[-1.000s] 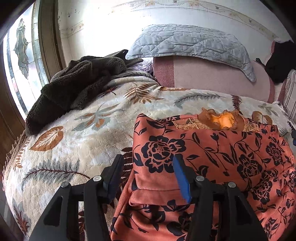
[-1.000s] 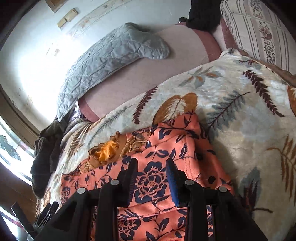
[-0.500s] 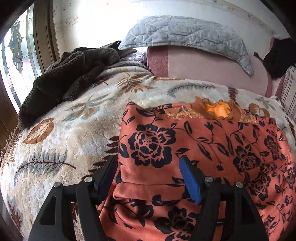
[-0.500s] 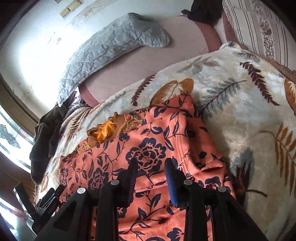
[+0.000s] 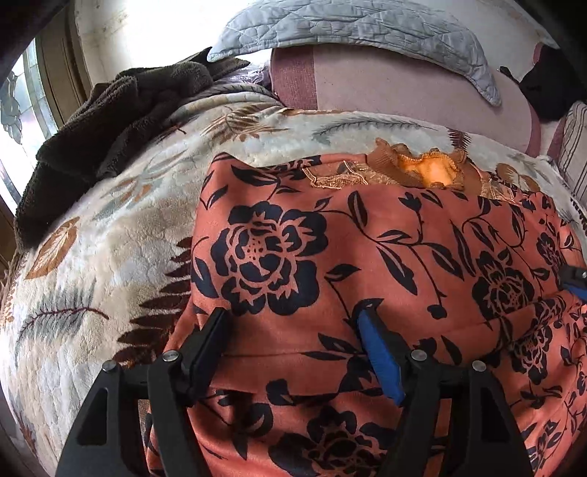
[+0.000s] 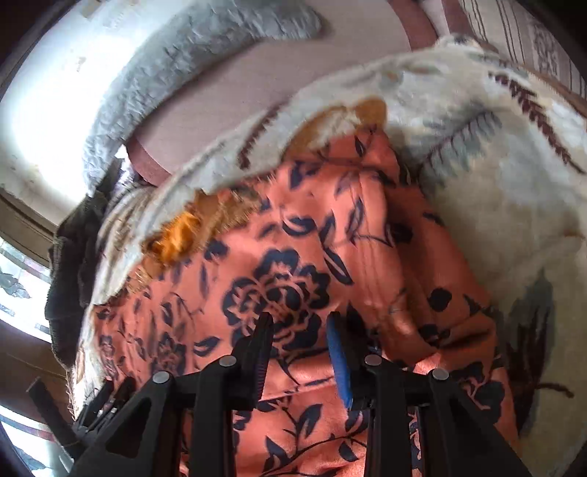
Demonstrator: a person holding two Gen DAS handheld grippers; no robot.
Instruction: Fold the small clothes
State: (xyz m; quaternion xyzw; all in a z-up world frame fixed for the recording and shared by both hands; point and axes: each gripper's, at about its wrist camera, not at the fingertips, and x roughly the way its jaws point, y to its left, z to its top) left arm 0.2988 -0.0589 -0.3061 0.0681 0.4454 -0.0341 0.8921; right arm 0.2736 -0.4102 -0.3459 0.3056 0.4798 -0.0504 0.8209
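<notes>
An orange dress (image 5: 385, 257) with dark flowers lies on the leaf-patterned blanket (image 5: 110, 257) covering the bed. The left tongs (image 5: 293, 323) hang low over its near fold, their jaws spread wide and just widened further, the cloth between them unpinched. The right tongs (image 6: 299, 323) sit narrower over the dress's other side; whether they pinch cloth I cannot tell.

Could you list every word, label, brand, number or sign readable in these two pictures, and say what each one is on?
There is no readable text in either view.
The orange flowered garment carries only a dark flower print, no lettering or visible tag.
The leaf-patterned blanket, the grey quilted pillow and the striped cushion show patterns only.
The right wrist view is motion-blurred, so any small print there could not be made out.
</notes>
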